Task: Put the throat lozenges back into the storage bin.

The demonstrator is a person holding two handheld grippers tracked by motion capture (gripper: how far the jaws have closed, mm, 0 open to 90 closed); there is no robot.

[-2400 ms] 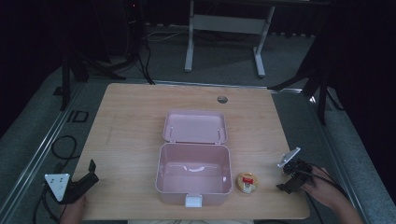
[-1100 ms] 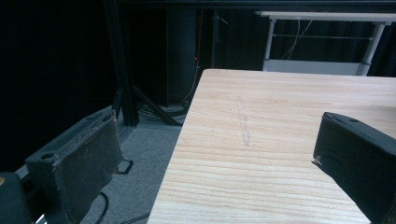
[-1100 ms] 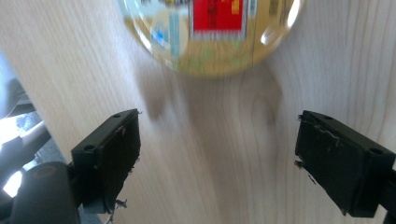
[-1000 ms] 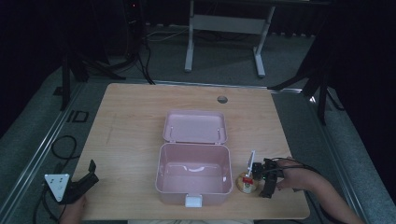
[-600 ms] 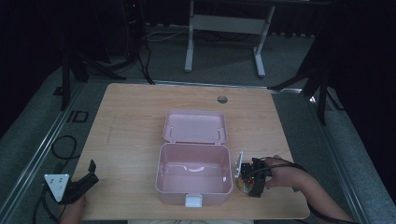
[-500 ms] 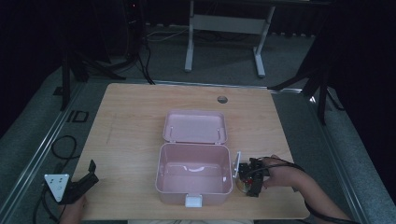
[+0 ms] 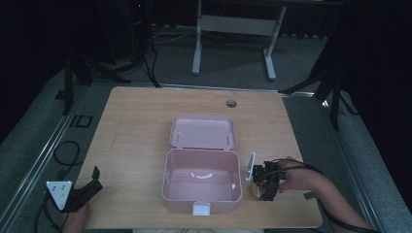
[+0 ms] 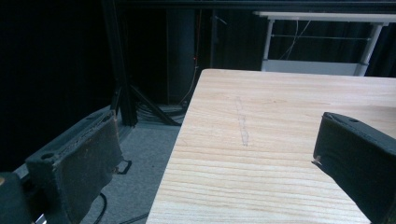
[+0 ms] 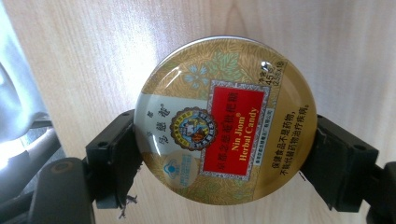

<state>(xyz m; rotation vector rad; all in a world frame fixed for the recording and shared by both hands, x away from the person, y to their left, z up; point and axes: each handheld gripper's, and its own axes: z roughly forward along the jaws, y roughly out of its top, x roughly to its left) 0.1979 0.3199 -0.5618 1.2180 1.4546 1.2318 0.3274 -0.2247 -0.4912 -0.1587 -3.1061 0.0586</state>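
A round gold candy tin (image 9: 224, 121) with a red label lies on the wooden table, just right of the open pink box (image 7: 201, 196). My right gripper (image 9: 226, 156) points down over the tin (image 7: 256, 191). One black pad (image 9: 116, 154) presses its left rim and the other pad (image 9: 341, 163) its right rim, so the gripper is shut on it. In the high view the right gripper (image 7: 265, 182) sits between the box and the person's hand. My left gripper (image 7: 92, 182) rests at the table's front left corner, open (image 8: 215, 158) with nothing between its jaws.
The box's pink lid (image 7: 203, 131) lies flat behind it, hinged open. A small round hole (image 7: 231, 103) sits near the table's far edge. Black stands and cables are on the floor around the table, and a white frame stands beyond it.
The right gripper came in from the table's right edge to the tin beside the box and now has its jaws on the tin. The left gripper has stayed put.
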